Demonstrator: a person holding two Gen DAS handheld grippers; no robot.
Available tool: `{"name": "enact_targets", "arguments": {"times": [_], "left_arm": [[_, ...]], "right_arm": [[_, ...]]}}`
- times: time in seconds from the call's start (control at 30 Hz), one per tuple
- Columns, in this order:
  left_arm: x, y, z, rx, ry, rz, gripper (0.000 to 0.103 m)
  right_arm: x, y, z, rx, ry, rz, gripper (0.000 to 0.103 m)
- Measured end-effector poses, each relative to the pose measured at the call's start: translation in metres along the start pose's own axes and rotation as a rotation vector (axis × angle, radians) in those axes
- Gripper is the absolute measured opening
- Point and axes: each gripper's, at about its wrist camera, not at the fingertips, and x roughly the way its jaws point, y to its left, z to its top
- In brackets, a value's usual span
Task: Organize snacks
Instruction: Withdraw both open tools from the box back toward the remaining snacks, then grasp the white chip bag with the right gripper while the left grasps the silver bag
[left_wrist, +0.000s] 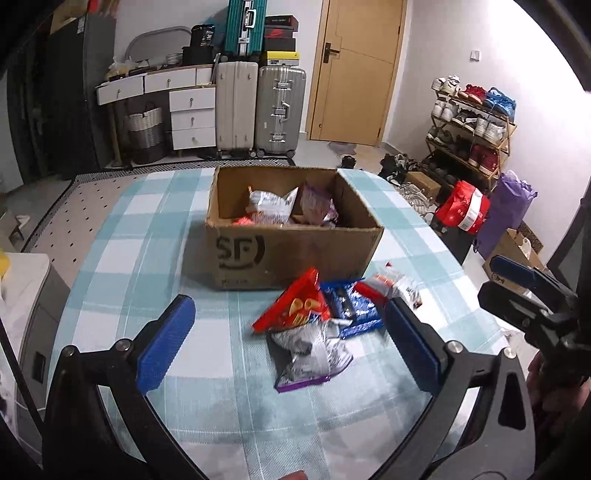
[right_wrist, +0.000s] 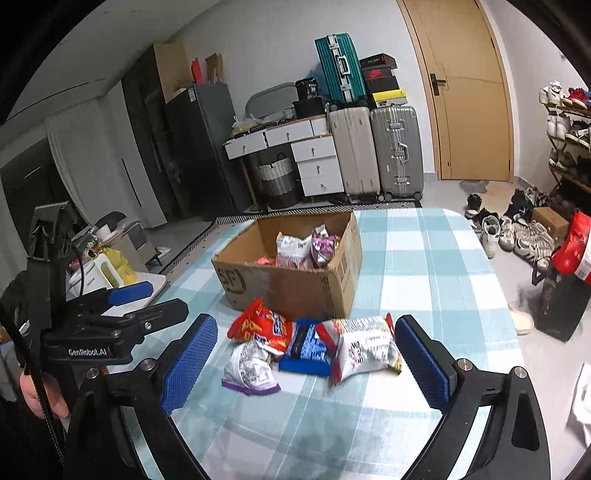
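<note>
Both claws are wide and hold nothing: the left claw (left_wrist: 290, 343) and the right claw (right_wrist: 304, 363). Four snack bags lie in a heap on the checked worktop (left_wrist: 147, 229), with the cardboard box (left_wrist: 291, 254) at 12 o'clock from them. The red bag (left_wrist: 295, 308) leans on the blue pack (left_wrist: 351, 308). I think a grab could pinch two bags, and one could slip and fall.

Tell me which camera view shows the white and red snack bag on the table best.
The right wrist view: the white and red snack bag lies whole and unobstructed in front of the cardboard box. The left wrist view shows only part of it, smaller, behind the blue packet.
</note>
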Motion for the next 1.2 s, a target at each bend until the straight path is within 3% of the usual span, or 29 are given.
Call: {"name": "enact_targets", "arguments": {"times": [0.3,1.2], "left_arm": [[0.024,0.008,-0.018,-0.022,0.045,0.047,0.102],[0.11,0.03,-0.038,-0.084,0.238,-0.028,0.102]], "right_arm": [[0.018,-0.004,-0.021,0.03,0.039,0.004,0.099],[0.129,-0.074,-0.037,0.139,0.202,-0.034,0.098]]}}
